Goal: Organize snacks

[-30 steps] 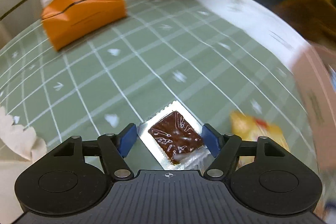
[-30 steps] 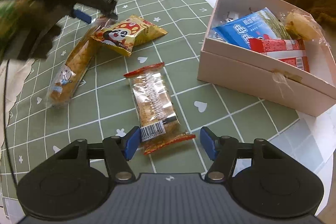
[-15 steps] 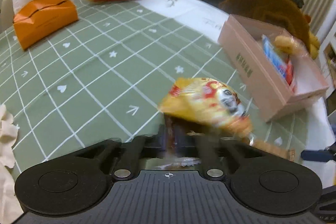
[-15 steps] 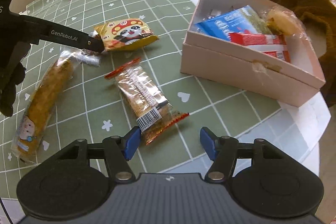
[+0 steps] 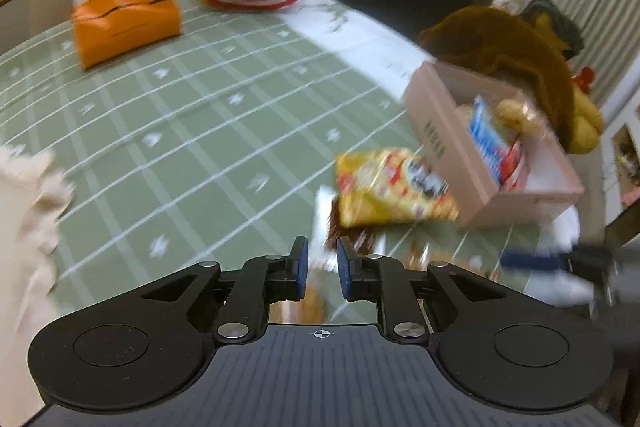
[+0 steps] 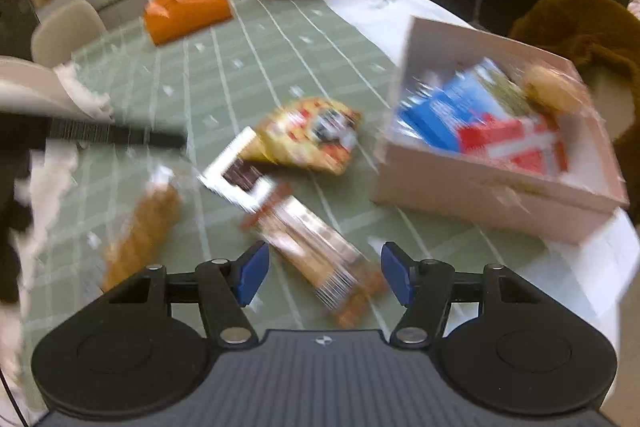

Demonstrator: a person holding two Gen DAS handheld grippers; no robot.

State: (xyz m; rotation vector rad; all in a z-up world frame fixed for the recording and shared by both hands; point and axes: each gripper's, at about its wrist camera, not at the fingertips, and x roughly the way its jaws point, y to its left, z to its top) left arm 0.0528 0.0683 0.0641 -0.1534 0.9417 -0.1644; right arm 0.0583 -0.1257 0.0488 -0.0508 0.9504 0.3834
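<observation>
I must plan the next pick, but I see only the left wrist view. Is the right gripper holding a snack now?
Observer: No. The right gripper is open. A biscuit packet lies on the tablecloth under it, between the fingers, and the pads do not press on it.
Operator: Thank you. Is there another snack outside the box that my view does not show clearly?
Observer: Yes. A long bread in a clear wrapper lies on the cloth, to the left of the biscuit packet in the right wrist view.
</observation>
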